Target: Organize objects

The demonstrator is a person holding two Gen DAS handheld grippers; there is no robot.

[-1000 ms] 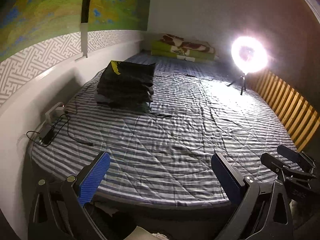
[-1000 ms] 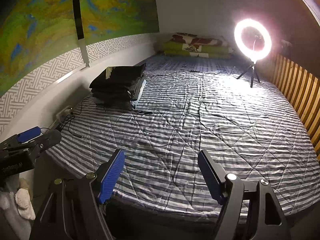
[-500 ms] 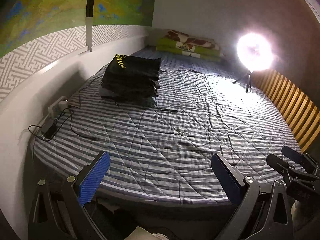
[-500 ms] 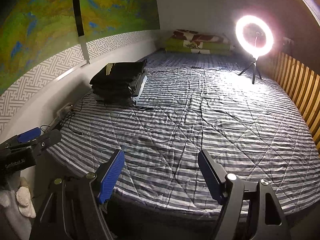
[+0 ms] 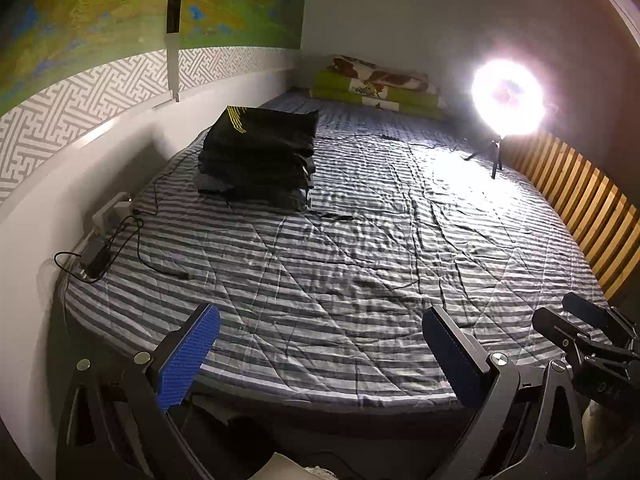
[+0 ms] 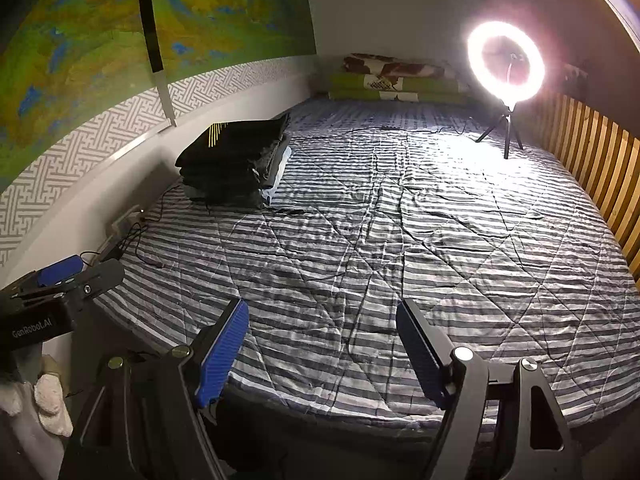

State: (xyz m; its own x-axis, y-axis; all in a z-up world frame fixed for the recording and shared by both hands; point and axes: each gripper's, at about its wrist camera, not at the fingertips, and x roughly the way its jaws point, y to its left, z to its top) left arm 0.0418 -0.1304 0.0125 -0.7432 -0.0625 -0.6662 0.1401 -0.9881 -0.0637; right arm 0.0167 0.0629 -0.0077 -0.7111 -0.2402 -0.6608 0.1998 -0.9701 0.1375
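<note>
A stack of folded dark clothes, the top piece with yellow stripes, sits on the striped bed near the left wall; it also shows in the right wrist view. My left gripper is open and empty at the bed's foot edge, far from the stack. My right gripper is open and empty, also at the foot edge. The right gripper shows at the right of the left wrist view, and the left gripper at the left of the right wrist view.
A lit ring light on a tripod stands on the bed's far right. Folded green bedding lies at the head. A power strip and black cables lie by the left wall. A wooden slat rail runs along the right.
Both grippers have tilted down slightly and moved a little closer to the bed, so the stack and ring light sit lower in view. The jaws have stayed open.
</note>
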